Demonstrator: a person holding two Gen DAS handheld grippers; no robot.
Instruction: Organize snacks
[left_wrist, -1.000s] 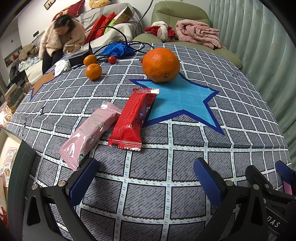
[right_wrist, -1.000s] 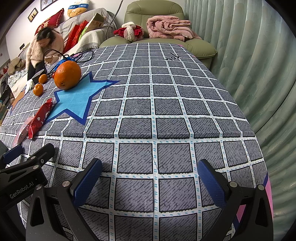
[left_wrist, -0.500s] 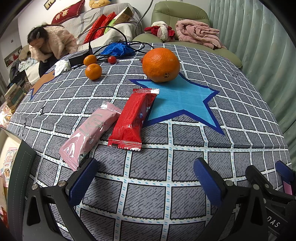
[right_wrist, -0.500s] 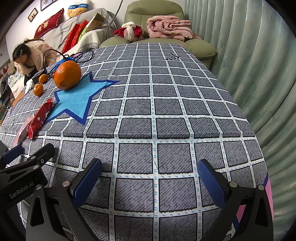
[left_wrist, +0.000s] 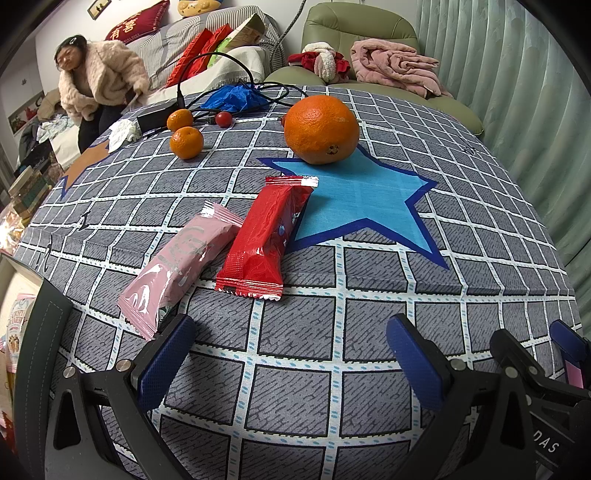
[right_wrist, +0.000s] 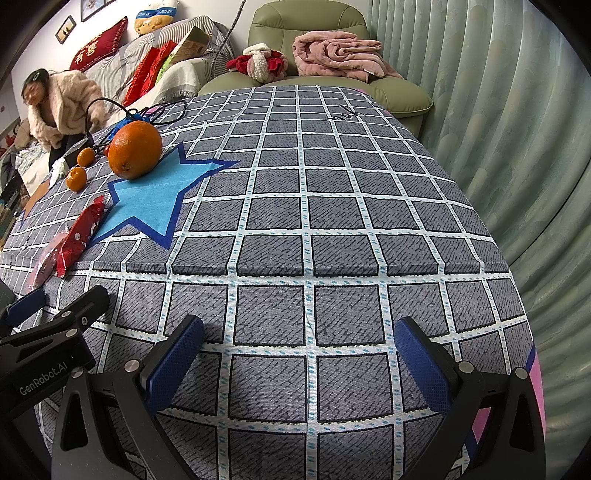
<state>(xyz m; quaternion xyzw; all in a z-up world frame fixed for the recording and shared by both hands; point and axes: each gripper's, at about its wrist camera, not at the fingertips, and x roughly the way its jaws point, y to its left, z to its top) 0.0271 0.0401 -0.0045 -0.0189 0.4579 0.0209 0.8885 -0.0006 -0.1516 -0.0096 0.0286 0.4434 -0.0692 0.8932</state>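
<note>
Left tool (left_wrist: 288, 354) and right tool (right_wrist: 299, 358) both released, empty, low over tabletop (right_wrist: 332, 229). Pink packet (left_wrist: 181, 266) nearest, touching red packet (left_wrist: 266, 240) at blue star (left_wrist: 354, 199). Suggest: pinch pink packet across its width.

In the right wrist view, the black body of the left gripper (right_wrist: 48, 328) at about 8 o'clock carries "GenRobot.AI" in white. In the left wrist view, the right gripper (left_wrist: 532, 354) at 4 o'clock shows "DAS", perhaps the end of a longer word. A red cushion (left_wrist: 136, 22) at 11 o'clock bears gold characters, likely "有喜".
</note>
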